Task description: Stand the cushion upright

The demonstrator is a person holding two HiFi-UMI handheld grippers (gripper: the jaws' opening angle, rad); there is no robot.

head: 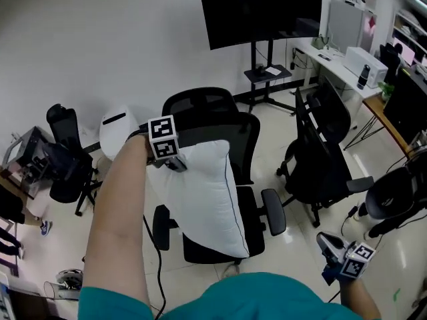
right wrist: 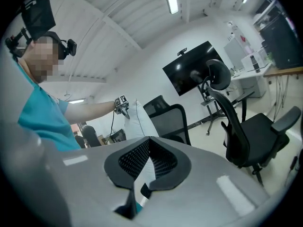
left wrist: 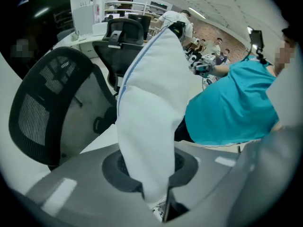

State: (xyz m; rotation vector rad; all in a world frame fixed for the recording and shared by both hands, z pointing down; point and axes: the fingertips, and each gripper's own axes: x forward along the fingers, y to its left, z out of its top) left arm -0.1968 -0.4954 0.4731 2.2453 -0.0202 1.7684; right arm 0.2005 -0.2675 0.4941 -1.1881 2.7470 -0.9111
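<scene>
A white cushion (head: pixel 210 199) with dark piping stands on edge on the seat of a black mesh office chair (head: pixel 248 142) and leans against its backrest. My left gripper (head: pixel 179 165) is shut on the cushion's top left corner. In the left gripper view the white fabric (left wrist: pixel 151 103) runs straight into the pinched gripper (left wrist: pixel 158 202), with the chair's backrest (left wrist: pixel 42 108) to the left. My right gripper (head: pixel 325 241) hangs low at the right, well away from the cushion, shut with nothing held. The right gripper view looks past that gripper (right wrist: pixel 142 193) to the cushion (right wrist: pixel 139 122) and the left gripper (right wrist: pixel 124 109).
Two more black chairs stand to the right (head: pixel 320 152) and one at the left (head: pixel 67 159). A dark screen on a wheeled stand (head: pixel 260 9) is behind. A desk with devices (head: pixel 353 62) runs along the far right. A cable (head: pixel 159 259) hangs from my left arm.
</scene>
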